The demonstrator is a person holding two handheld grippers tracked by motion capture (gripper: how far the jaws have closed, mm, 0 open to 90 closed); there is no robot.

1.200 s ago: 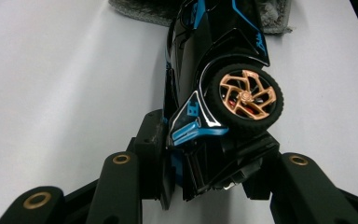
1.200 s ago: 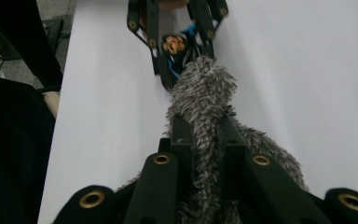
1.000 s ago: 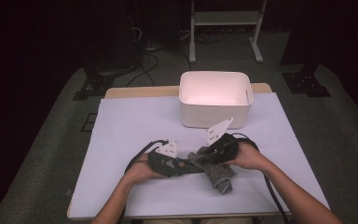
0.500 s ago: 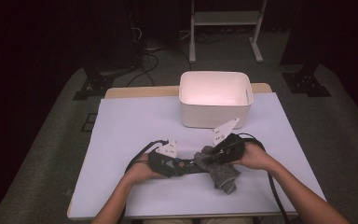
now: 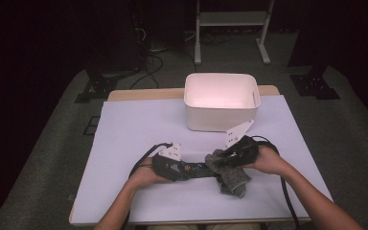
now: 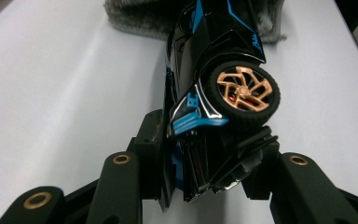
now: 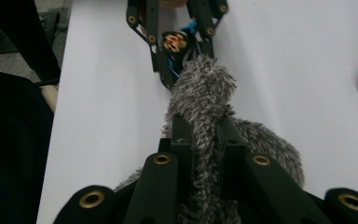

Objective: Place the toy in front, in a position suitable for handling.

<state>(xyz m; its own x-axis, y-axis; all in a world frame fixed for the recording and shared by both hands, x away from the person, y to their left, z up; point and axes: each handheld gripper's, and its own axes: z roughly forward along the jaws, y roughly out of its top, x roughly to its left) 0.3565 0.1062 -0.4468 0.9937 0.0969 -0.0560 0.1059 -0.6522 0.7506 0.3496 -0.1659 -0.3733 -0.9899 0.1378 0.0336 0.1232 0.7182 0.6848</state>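
High view first: I see a white bin [image 5: 221,101] standing toward the far side of the table [image 5: 124,139], right of the middle, its opening up and nothing visible inside it; the inner walls and floor glow pale pink-white. My two hands work on the near half, well short of that bin.

My left gripper [image 5: 191,171] pinches a black and blue toy car [image 5: 197,169] by one end; in the left gripper view the jaws press on either side of the toy car [image 6: 214,84], which lies along them with a gold-spoked wheel [image 6: 244,90] turned up toward the camera. My right gripper [image 5: 226,160] is clamped on a grey fluffy cloth [image 5: 231,176]; in the right gripper view the jaws are pressed close with the cloth [image 7: 205,102] bunched between them, and its far end lies against the car's other end. The rest of the cloth hangs down onto the table surface toward me.

For room, I have open white tabletop on the left, from the left hand [image 5: 143,176] out to the left edge, and a clear strip between the grippers and the bin's near wall. On the right there is less: the right hand [image 5: 268,162] sits nearer that edge, with its cable [image 5: 287,201] running back over the near edge. The cloth's lowest corner lies close to the near edge.
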